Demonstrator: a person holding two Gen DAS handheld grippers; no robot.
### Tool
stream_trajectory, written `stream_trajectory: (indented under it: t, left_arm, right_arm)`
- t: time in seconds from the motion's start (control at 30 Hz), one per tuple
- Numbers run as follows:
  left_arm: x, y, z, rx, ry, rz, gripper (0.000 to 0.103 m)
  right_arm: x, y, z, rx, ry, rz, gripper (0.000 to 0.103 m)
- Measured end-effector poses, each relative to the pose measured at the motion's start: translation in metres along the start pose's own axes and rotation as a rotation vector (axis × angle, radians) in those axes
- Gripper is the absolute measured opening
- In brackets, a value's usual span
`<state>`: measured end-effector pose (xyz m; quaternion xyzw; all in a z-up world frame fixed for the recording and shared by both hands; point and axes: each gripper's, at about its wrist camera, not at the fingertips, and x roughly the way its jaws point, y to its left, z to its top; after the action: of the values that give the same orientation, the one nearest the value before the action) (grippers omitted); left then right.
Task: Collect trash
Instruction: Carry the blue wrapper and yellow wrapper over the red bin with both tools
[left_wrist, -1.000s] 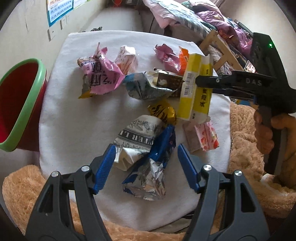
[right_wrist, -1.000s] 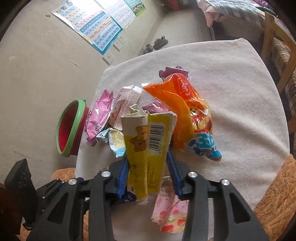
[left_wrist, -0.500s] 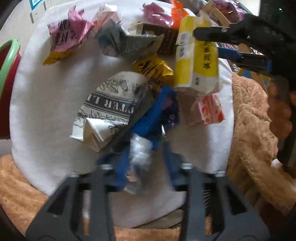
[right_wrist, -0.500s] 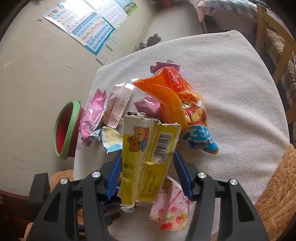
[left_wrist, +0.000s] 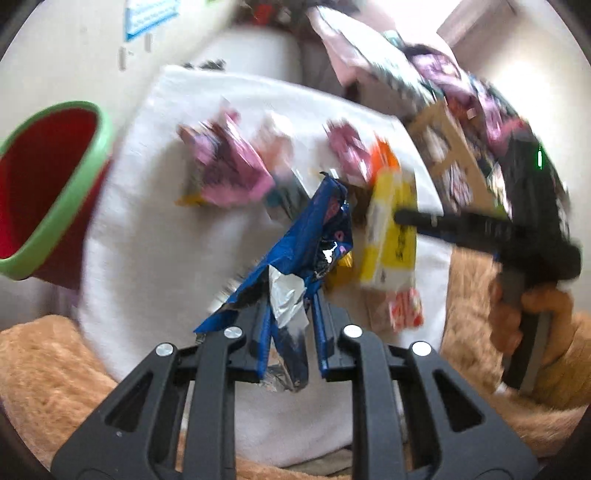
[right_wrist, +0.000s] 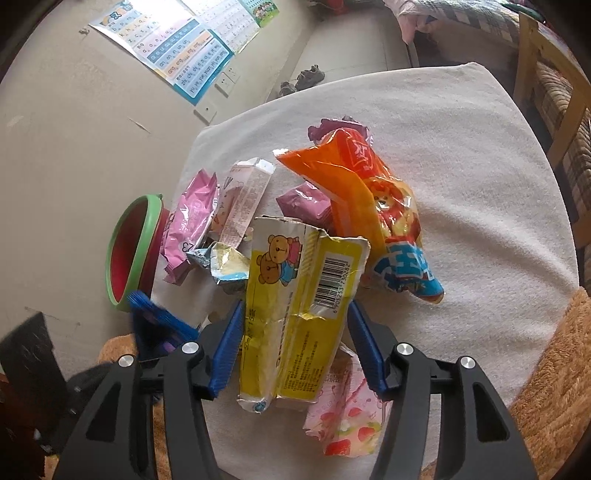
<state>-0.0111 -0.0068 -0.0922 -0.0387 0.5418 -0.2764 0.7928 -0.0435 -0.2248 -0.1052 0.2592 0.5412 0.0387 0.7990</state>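
Lifted off the bench (left_wrist: 147, 236) since a second ago, the blue wrapper (left_wrist: 310, 236) is now pinched between the left tongs (left_wrist: 291, 314), which were spread wide around it before; the view there is blurred by motion. A white cloth is spread over the bench, and a tan fleece (right_wrist: 546, 376) is seen at its near edge. A red bin (right_wrist: 129, 251) with a green rim is seen beside the bench on the left. An orange bag (right_wrist: 373, 206) lies mid-bench, with pink wrappers (right_wrist: 188, 225) nearer the bin. The yellow carton (right_wrist: 299, 310) is held upright between the right tongs (right_wrist: 295, 347), whose blue pads (right_wrist: 225, 350) are closed against its sides. A strawberry-printed wrapper (right_wrist: 343, 417) lies under the carton on the cloth.
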Motion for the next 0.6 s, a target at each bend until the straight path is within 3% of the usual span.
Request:
stream_trajectory:
  t: [0.07,0.13,0.33,0.57,0.6]
  left_arm:
    - [-0.012,0.011,0.008,-0.053,-0.047,0.017,0.019]
    - [-0.018,0.02,0.013,-0.092,-0.074,0.023,0.019]
    - [-0.027,0.027,0.014,-0.116,-0.1,0.025,0.019]
    - [-0.021,0.023,0.012,-0.101,-0.089,0.026,0.019]
    - [-0.021,0.023,0.012,-0.101,-0.089,0.027,0.019]
  right_arm:
    - [0.0,0.001,-0.001,0.0,0.002,-0.002,0.056]
    - [0.0,0.003,-0.002,-0.005,0.001,-0.006,0.062]
    - [0.011,0.002,-0.005,0.005,0.032,-0.022,0.075]
    - [0.013,0.003,-0.007,0.004,0.045,-0.003,0.075]
    - [0.012,0.004,-0.008,-0.008,0.043,-0.006,0.068]
